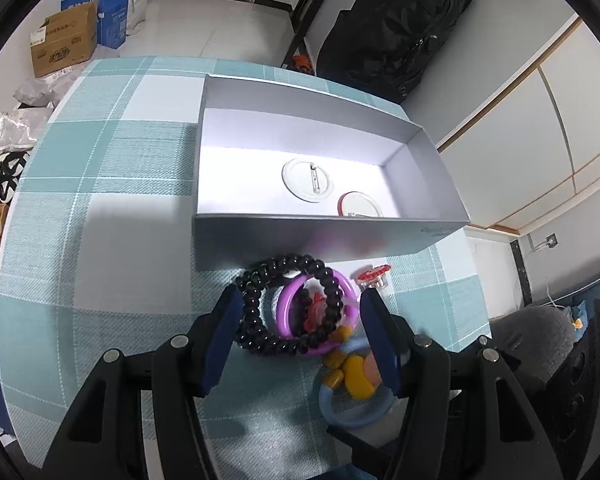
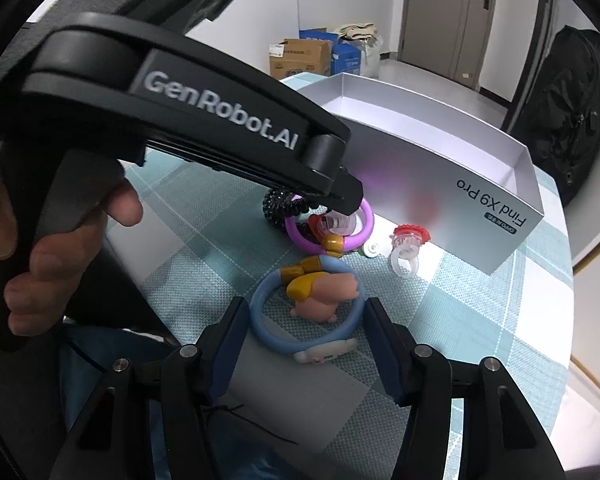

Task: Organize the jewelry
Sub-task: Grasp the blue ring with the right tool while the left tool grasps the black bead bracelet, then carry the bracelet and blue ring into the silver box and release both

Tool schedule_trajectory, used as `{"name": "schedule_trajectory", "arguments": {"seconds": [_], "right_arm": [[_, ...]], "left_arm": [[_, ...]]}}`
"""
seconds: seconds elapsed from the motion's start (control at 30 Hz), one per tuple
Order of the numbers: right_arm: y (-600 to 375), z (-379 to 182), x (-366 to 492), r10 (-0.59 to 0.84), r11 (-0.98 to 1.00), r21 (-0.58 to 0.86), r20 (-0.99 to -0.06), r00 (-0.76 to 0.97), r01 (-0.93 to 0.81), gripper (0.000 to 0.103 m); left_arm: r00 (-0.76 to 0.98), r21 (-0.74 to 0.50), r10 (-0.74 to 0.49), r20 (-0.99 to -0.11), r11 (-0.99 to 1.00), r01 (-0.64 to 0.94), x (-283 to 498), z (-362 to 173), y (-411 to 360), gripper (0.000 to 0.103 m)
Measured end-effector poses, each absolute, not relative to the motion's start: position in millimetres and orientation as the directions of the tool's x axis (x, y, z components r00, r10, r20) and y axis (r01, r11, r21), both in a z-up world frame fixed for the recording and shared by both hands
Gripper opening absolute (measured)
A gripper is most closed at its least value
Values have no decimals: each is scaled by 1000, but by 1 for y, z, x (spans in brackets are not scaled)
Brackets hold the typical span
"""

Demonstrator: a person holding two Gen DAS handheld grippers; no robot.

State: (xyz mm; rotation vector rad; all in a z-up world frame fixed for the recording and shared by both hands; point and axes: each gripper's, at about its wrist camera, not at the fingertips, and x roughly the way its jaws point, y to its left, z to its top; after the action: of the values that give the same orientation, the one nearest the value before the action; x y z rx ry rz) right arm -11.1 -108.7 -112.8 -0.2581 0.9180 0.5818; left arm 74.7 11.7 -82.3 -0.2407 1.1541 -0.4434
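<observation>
Left wrist view: the left tool [image 1: 300, 312] hangs released, its jaws spread either side of the black bead bracelet [image 1: 260, 320] and purple bangle [image 1: 342, 288], which overlap on the table [image 1: 100, 240] just before the grey box [image 1: 320, 236]; two badges [image 1: 309, 180] already lie inside. Closing here may snag both rings at once, or nip only the beads and let them slip.

Right wrist view: the right tool [image 2: 304, 320] is released too, straddling the blue bangle [image 2: 268, 332] with its pink charm [image 2: 324, 296]. The red toy ring [image 2: 406, 248] lies beside the box
</observation>
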Motion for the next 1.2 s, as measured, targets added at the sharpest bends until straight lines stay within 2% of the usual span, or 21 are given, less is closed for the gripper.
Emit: {"name": "schedule_trajectory", "arguments": {"seconds": [0.53,0.67,0.73,0.8,0.93,1.0,1.2], "right_arm": [[-140,-89,0,459,829,159,-741,490,-537,58],[-150,-83,4,493,827,205,-714,498,-524,58],[-155,-79,6,508,827,229,-698,505,-514,58],[-159,-77,7,515,829,247,-687,512,-501,58],[-167,-75,11,520,835,274,-675,524,-477,58],[-169,-74,13,521,837,282,-670,529,-468,58],[-173,-71,9,531,837,308,-659,533,-453,58]], "left_arm": [[325,-450,-491,-809,871,197,81,-85,15,56],[333,-431,-478,-813,878,209,79,-85,14,52],[330,-430,-482,-812,875,222,78,-85,13,50],[317,-451,-503,-804,863,227,79,-87,11,41],[326,-445,-504,-800,863,240,77,-83,9,36],[318,-477,-534,-783,844,243,77,-82,9,21],[310,-505,-557,-770,830,236,77,-82,11,17]]}}
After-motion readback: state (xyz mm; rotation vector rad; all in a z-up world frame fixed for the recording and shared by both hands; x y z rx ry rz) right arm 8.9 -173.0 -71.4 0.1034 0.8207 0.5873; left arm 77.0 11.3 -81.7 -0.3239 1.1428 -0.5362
